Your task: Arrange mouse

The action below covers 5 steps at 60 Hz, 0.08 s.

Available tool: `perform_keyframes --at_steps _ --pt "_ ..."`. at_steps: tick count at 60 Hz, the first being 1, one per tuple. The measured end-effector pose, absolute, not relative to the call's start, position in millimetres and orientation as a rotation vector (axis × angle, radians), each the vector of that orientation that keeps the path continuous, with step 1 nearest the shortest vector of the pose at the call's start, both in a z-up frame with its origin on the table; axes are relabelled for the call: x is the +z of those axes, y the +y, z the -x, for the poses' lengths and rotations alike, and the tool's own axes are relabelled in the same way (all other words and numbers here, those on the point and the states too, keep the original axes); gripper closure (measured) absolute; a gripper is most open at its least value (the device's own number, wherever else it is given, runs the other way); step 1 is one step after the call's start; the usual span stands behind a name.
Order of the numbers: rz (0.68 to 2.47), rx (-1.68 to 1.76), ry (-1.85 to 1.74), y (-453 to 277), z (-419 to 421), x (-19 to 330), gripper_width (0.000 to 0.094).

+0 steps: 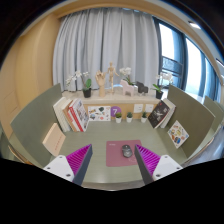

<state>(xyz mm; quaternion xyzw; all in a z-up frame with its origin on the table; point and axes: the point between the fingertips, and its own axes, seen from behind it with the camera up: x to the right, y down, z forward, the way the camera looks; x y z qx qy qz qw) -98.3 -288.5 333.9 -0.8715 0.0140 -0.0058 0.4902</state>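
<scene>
A: Gripper (112, 160) status?

B: Released. Fingers spread wide, nothing between the magenta pads (80, 158). Hovering above the desk (112, 176), well back from everything.

A: Mouse?

B: Mouse (126, 151) sits on the pink mouse mat (121, 152), ahead of the fingers and roughly on the line between them, slightly toward the right finger. It's a small grey blob from here; can't tell which way it's pointing.

A: So done or not?

B: Can't call it. It's on the mat already, right of centre. If "arrange" means squared up on the mat, there may be a nudge or a re-place left. If it only needed to land there, it looks finished. No contact at this point either way.

A: What's around it?

B: Books (72, 114) leaning beyond the left finger, a low shelf (120, 106) across the back with potted plants (160, 84) on top, more books or boxes (163, 113) at the right, curtains (106, 45) behind. Mat area itself has room, so I'd judge an approach straight ahead as unobstructed.

A: Next?

B: Likely move in, close on the mouse's sides, adjust. That's a guess.
</scene>
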Motion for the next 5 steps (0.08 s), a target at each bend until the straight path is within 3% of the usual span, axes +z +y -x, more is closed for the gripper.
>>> perform_keyframes --at_steps 5 --pt "2.109 -0.019 0.041 -292.4 96.6 337.7 0.0079"
